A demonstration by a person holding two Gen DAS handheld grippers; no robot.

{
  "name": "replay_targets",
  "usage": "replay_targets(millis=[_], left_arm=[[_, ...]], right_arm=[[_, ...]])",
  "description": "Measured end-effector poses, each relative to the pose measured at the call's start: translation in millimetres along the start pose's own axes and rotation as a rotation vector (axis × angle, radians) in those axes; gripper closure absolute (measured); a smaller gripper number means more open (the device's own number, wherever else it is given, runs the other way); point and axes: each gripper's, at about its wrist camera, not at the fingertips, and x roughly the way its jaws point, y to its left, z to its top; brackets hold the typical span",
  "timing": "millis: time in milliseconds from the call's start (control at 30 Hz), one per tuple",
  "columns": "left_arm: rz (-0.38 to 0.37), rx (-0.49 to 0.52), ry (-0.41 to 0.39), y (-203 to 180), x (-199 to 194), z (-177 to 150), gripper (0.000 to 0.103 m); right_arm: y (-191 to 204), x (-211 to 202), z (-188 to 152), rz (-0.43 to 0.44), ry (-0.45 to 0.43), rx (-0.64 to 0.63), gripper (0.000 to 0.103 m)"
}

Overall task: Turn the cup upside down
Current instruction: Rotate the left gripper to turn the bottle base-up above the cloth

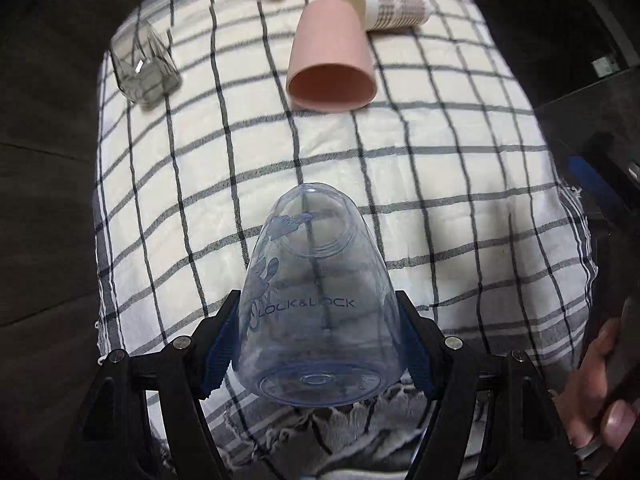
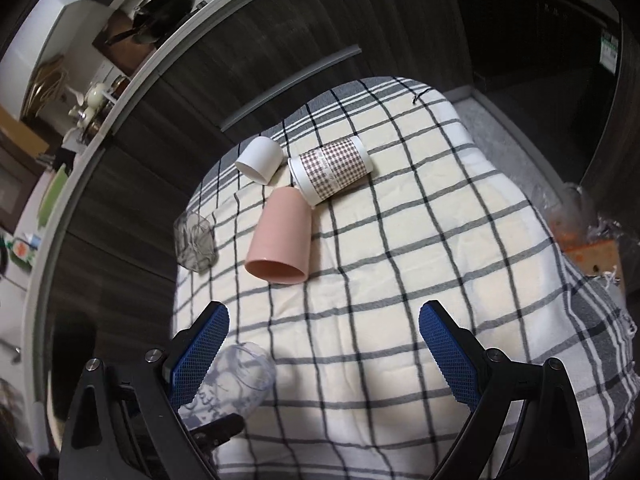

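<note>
We see a clear bluish plastic cup [image 1: 318, 304] with LOCK&LOCK print and blue cartoon marks. It sits between the left gripper [image 1: 320, 340] pads, pinched at both sides near its base, mouth pointing away over the checked cloth [image 1: 440, 184]. Left gripper points forward, low over the cloth. Right gripper [image 2: 324, 352] hangs spread, holding nothing, the cup by its left finger [image 2: 200, 352].

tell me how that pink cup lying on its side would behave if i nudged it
The pink cup lies on its side on the checked cloth, so it would probably roll, curving because it tapers. The soft, wrinkled cloth may slow it. The patterned paper cup touches its base end, so a push that way would likely shift both.
</note>
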Motion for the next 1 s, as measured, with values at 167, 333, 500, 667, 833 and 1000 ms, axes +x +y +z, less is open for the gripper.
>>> replay_targets(millis=[167,333,500,667,833,1000], left_arm=[[-0.006,0.025,0.097,-1,13,25,0.031],[-0.007,0.022,0.138,0,18,42,0.031],[-0.003,0.031,0.145,2,17,56,0.03],[0.01,0.037,0.1,6,14,67,0.03],[0.008,0.033,0.054,9,13,64,0.03],[-0.008,0.015,0.013,16,13,54,0.029]], right_arm=[[-3,15,13,0.013,0.021,0.041,0.007],[-14,33,28,0.005,0.058,0.086,0.007],[-17,39,40,-0.001,0.059,0.106,0.007],[-17,45,45,-0.012,0.059,0.108,0.007],[-17,48,42,-0.035,0.065,0.094,0.007],[-14,43,37,-0.058,0.055,0.071,0.007]])
